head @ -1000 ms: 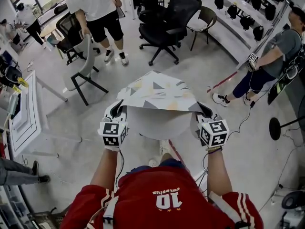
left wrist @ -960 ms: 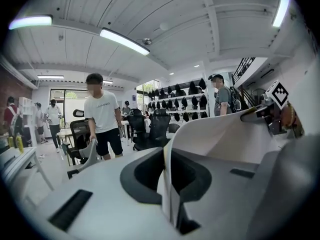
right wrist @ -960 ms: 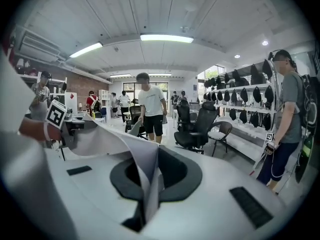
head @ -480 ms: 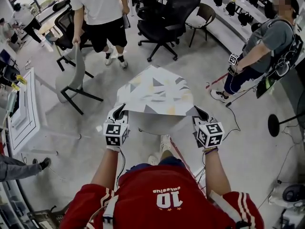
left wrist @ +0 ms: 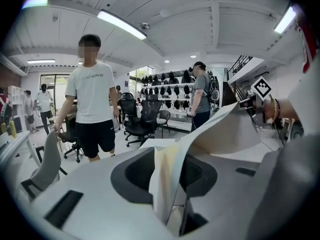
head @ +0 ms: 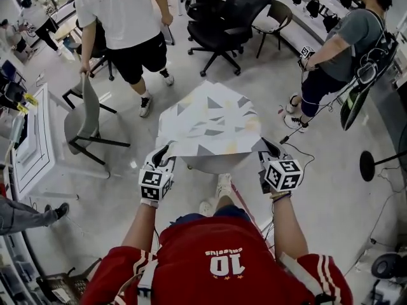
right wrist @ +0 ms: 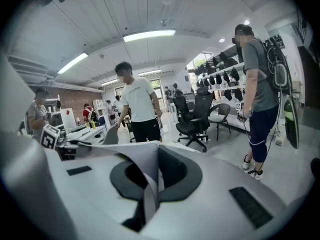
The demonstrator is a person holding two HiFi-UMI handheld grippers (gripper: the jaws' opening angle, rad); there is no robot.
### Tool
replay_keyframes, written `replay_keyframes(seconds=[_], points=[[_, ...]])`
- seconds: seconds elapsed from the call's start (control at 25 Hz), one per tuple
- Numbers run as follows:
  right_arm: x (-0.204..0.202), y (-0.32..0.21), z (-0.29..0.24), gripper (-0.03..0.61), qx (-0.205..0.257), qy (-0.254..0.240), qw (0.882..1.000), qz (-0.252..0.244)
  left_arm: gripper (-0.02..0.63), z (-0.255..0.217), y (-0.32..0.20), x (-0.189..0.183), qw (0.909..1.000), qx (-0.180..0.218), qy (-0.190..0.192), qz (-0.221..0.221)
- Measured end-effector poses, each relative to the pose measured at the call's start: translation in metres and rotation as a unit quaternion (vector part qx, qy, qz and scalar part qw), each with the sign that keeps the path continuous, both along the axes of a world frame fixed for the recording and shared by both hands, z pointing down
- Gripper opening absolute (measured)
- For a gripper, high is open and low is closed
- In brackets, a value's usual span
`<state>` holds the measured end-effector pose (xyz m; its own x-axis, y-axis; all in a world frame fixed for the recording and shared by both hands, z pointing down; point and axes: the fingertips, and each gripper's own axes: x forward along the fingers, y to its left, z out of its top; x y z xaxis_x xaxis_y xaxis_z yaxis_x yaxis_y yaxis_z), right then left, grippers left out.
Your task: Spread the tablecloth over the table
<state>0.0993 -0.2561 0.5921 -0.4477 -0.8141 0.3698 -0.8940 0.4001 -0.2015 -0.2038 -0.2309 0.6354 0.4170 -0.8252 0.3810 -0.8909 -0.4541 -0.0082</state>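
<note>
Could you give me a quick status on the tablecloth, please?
Left gripper jaws just opening, white triangle-patterned tablecloth loose between them. Right gripper shut on its other corner. Cloth draped over small round white table. Grey chair stands clear.

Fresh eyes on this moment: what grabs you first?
The triangle-patterned tablecloth lies over the round table at centre, its near corners at the two grippers. The right gripper is clamped on one corner. The left gripper has just been opening its jaws, with cloth between them. At upper left, a person in a white shirt grips a grey chair.
</note>
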Motion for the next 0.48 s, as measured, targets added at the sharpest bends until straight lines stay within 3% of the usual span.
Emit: replay_keyframes(seconds=[0.28, 0.48], points=[[0.001, -0.001, -0.003, 0.017, -0.003, -0.023, 1.000, 0.010, 0.117, 0.007, 0.021, 0.007, 0.9999, 0.005, -0.007, 0.013], [0.002, -0.002, -0.002, 0.017, -0.007, -0.040, 0.999, 0.012, 0.143, 0.018, 0.043, 0.011, 0.9981, -0.015, -0.047, 0.037]])
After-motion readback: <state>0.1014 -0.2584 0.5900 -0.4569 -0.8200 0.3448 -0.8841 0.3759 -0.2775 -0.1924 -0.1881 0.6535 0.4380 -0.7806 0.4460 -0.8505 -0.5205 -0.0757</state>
